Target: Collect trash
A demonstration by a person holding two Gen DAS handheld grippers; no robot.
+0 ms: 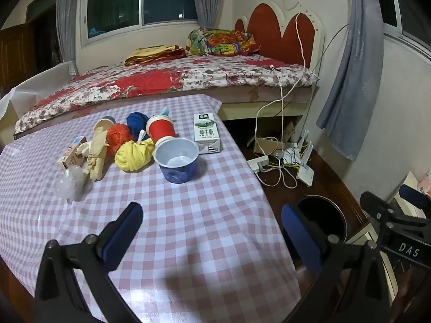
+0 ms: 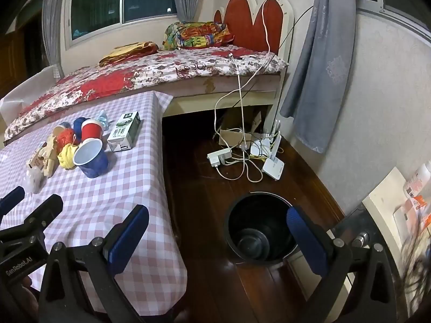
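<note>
Trash lies on a pink checked table (image 1: 188,228): a blue paper cup (image 1: 179,161), a red cup (image 1: 161,130), a milk carton (image 1: 207,133), yellow (image 1: 133,156), orange (image 1: 118,136) and blue (image 1: 137,121) crumpled balls, brown paper (image 1: 97,150), a small box (image 1: 71,154) and clear plastic (image 1: 70,183). A black bin (image 2: 260,232) stands on the floor right of the table. My left gripper (image 1: 212,231) is open and empty over the table's near part. My right gripper (image 2: 218,235) is open and empty, between table edge and bin.
A bed with a floral cover (image 1: 161,80) lies behind the table. A power strip, cables and a router (image 2: 242,158) lie on the dark wood floor beyond the bin. A grey curtain (image 2: 320,67) hangs at right. White furniture (image 2: 390,202) stands at far right.
</note>
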